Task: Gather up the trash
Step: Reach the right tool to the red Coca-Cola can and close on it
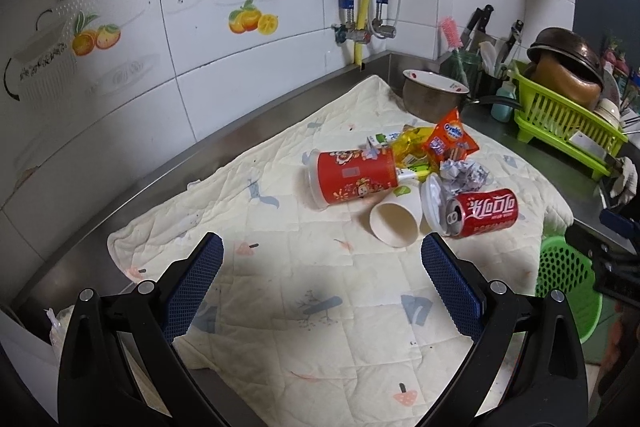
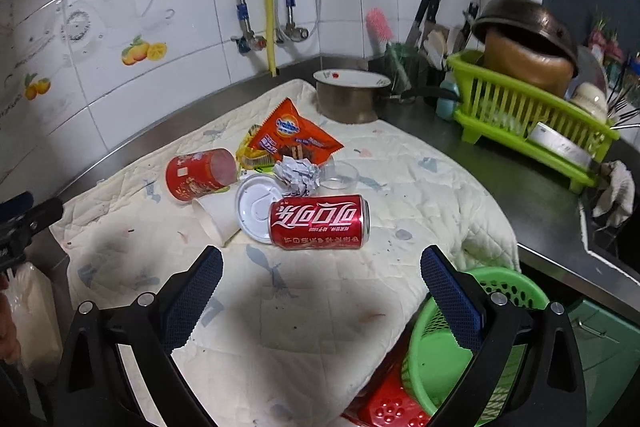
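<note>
Nothing has been picked up yet, by the look of it: the job seems to be at its start, with both tools hovering over the near part of the cream quilted cloth that covers the steel bench. The left gripper has its fingers spread wide with nothing between them, and the right gripper likewise stands wide and holds nothing.

The trash lies in one heap toward the middle of the cloth, nearer the back edge of the bench. Closest to the right gripper is a red cola can on its side, touching a round white pull-tab lid. Beside that lid lies a tipped white paper cup, behind it a red printed tub on its side, a ball of crumpled paper, an orange snack wrapper, a yellow wrapper, and a small clear plastic cup.

The likely target is the green perforated plastic basket just off the near right corner of the bench, below its edge; what shows of its inside is bare. A red perforated item lies under it.

The next move probably calls for the right gripper to advance, straddle the can across its round body and close, then carry it to the basket. The can may roll.
</note>
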`<state>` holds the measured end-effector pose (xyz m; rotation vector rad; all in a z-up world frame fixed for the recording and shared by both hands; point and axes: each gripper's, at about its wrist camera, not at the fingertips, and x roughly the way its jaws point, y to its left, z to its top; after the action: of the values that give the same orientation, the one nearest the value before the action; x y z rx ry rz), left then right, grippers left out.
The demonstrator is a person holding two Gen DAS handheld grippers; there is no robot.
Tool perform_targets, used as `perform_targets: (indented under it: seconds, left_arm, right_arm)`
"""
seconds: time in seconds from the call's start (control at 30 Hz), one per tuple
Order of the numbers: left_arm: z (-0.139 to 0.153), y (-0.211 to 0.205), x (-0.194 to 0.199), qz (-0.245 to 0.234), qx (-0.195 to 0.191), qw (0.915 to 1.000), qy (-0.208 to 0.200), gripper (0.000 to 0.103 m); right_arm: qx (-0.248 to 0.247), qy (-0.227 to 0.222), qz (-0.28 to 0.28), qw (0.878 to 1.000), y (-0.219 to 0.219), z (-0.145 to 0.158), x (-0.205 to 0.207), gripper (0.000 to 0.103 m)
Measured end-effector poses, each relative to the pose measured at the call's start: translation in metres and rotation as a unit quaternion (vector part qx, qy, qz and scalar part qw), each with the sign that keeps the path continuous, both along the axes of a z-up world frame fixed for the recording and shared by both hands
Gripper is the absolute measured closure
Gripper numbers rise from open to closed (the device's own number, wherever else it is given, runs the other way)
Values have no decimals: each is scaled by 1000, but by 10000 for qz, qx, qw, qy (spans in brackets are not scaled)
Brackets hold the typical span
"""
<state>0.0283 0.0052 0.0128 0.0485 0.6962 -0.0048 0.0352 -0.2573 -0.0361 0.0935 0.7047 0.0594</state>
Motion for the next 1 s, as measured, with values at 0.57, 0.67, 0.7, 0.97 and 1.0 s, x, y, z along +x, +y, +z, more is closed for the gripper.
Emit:
perform_targets:
  seconds: [0.57,0.67,0.7,0.97,1.0]
  left_arm:
    - [-18,13,24,232,50,9994,235,5]
    - [-21,13,30,219,48,9993,306,6]
    - [-21,13,32,216,62,9993,300,6]
    - [-26,16,56,164,47,9993,341,6]
    - [-27,17,61,122,25,9994,337,6]
  right_arm:
    - [-1445,619,2759,9482,13,-46,99,8]
    - [-1864,767,3159,9272,20,-57,116,8]
    - [-1960,847,3346,9179,23,-61,120,8]
    - [-3000,1203,4106,8526,46,-104,141,9]
    - [-3108,1194,4151,8466,49,-110,142,10]
